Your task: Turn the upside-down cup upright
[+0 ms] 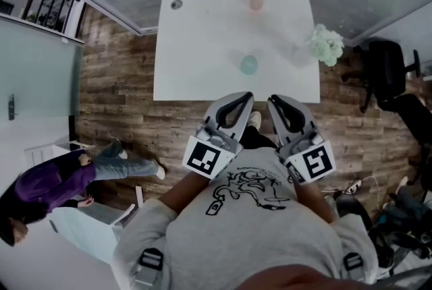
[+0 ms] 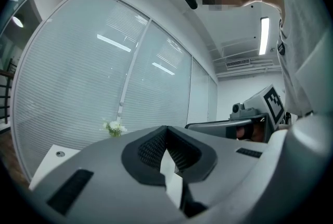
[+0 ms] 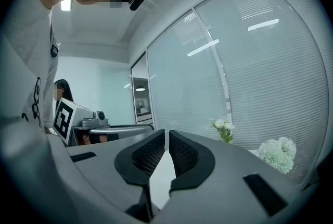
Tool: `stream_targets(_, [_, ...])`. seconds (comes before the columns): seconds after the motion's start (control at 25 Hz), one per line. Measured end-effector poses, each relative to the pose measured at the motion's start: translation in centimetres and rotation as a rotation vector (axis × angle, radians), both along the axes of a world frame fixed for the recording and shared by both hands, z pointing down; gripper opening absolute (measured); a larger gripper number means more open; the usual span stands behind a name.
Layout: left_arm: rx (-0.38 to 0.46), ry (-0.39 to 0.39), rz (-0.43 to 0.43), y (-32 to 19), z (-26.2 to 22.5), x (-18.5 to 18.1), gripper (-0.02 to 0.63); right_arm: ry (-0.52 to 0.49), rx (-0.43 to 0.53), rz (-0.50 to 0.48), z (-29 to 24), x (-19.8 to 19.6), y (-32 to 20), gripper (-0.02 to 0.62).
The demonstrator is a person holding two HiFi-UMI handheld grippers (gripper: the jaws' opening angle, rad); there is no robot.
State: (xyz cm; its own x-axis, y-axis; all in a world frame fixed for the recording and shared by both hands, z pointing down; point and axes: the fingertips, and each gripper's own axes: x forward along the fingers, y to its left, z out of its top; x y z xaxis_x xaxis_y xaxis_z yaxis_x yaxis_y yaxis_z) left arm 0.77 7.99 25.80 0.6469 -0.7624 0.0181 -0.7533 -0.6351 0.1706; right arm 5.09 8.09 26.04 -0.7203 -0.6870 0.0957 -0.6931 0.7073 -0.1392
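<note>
Blurring hides detail on the cup (image 1: 249, 65); left gripper (image 1: 247, 97) and right gripper (image 1: 272, 100) are closed, empty.

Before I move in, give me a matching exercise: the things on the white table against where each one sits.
Things:
1. teal cup
2. pink vase
3. white flower bunch
4. round hole

Places on the table:
A. far left corner
B. right edge
C. far edge, near its middle
D. near half, around the middle

Pairs: 1-D, 2-C, 3-B, 4-A
</note>
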Motion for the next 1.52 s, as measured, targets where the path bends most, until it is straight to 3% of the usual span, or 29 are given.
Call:
stream_targets(0.88, [-0.018, -0.017, -0.065, -6.9, 0.9, 3.0, 0.003, -0.003, -0.002, -0.061, 0.8, 2.8, -7.5, 0.048])
stream_targets(1.52, [-0.056, -0.043, -0.002, -9.5, 2.5, 1.9, 0.003, 0.013, -0.003, -0.053, 2.2, 1.2, -9.6, 0.049])
